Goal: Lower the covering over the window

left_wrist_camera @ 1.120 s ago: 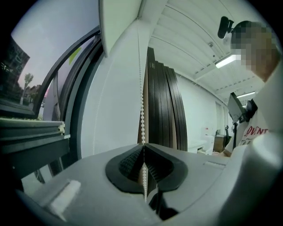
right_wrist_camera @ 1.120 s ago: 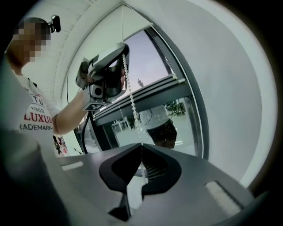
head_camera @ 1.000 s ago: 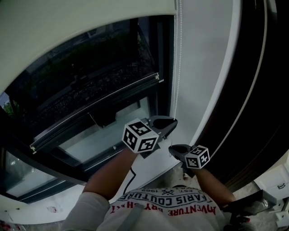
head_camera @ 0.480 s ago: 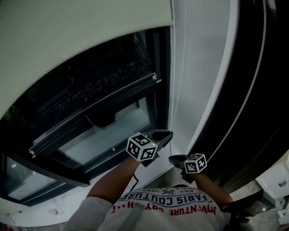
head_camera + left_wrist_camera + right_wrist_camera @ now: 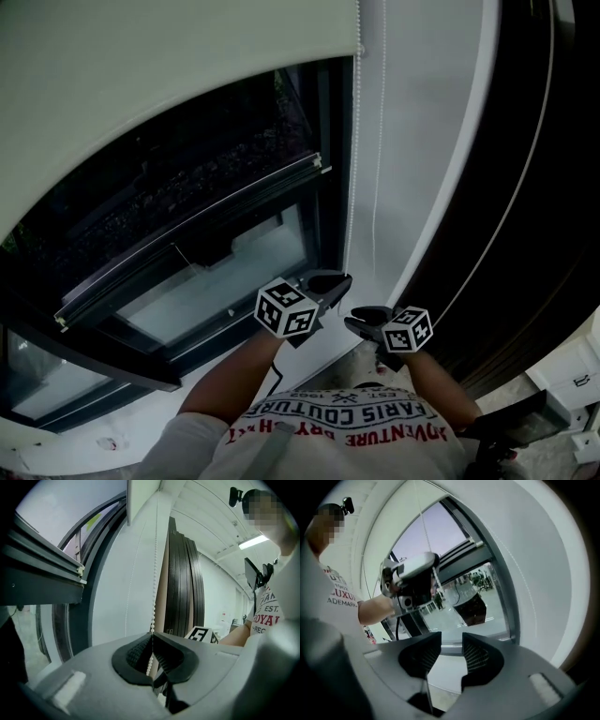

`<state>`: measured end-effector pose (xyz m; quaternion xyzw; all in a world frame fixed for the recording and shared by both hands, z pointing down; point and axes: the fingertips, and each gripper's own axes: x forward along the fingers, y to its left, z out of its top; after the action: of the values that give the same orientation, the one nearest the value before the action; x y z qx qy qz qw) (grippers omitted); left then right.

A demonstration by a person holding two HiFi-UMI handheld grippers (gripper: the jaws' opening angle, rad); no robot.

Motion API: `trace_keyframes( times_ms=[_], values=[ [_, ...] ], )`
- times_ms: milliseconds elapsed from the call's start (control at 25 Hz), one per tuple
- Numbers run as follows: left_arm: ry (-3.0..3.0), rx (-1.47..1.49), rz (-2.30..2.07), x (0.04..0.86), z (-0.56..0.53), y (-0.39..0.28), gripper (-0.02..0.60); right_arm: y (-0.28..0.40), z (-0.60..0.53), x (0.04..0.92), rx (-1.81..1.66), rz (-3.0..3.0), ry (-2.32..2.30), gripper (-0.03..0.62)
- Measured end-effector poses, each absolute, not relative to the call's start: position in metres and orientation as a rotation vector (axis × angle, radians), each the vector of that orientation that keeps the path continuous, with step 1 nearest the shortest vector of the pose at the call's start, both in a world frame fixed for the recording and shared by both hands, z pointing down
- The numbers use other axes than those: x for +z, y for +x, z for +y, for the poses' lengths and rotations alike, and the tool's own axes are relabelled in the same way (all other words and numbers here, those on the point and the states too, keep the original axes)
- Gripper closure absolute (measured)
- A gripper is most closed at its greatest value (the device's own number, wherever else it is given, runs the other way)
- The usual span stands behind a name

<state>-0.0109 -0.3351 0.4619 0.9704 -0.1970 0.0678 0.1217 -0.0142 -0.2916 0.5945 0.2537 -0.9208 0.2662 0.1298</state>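
Blind (image 5: 169, 84) hem sits lower over the window (image 5: 197, 234) than a second ago, and the left gripper (image 5: 337, 279) has dropped along with it. Left jaws are together, clamped on the bead chain (image 5: 352, 187), which runs taut and straight up from the pinch point at the window's right edge. Right gripper (image 5: 354, 322) sits just right of and nearer than the left one. Its jaws have just been opening and now stand apart, with nothing pressed between them. Second strand (image 5: 377, 169) hangs just right of the gripped one, against the white wall (image 5: 422, 141). Blind covers the far, upper part of the window only; dark glass is exposed below it.
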Motion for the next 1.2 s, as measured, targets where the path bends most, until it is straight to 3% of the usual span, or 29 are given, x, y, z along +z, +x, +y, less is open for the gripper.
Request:
trace_keyframes(
  times_ms=[560, 1040, 1200],
  values=[
    [2.865, 0.193, -0.570, 0.462, -0.326, -0.008, 0.574, -0.023, -0.335, 0.323, 0.194, -3.074, 0.783, 0.439],
    [2.874, 0.164, -0.551, 0.462, -0.326, -0.004, 0.574, -0.034, -0.348, 0.298, 0.207, -3.109, 0.850, 0.580],
    [2.869, 0.134, -0.546, 0.461, -0.328, -0.006, 0.574, -0.034, -0.350, 0.298, 0.205, -3.123, 0.854, 0.583]
  ],
)
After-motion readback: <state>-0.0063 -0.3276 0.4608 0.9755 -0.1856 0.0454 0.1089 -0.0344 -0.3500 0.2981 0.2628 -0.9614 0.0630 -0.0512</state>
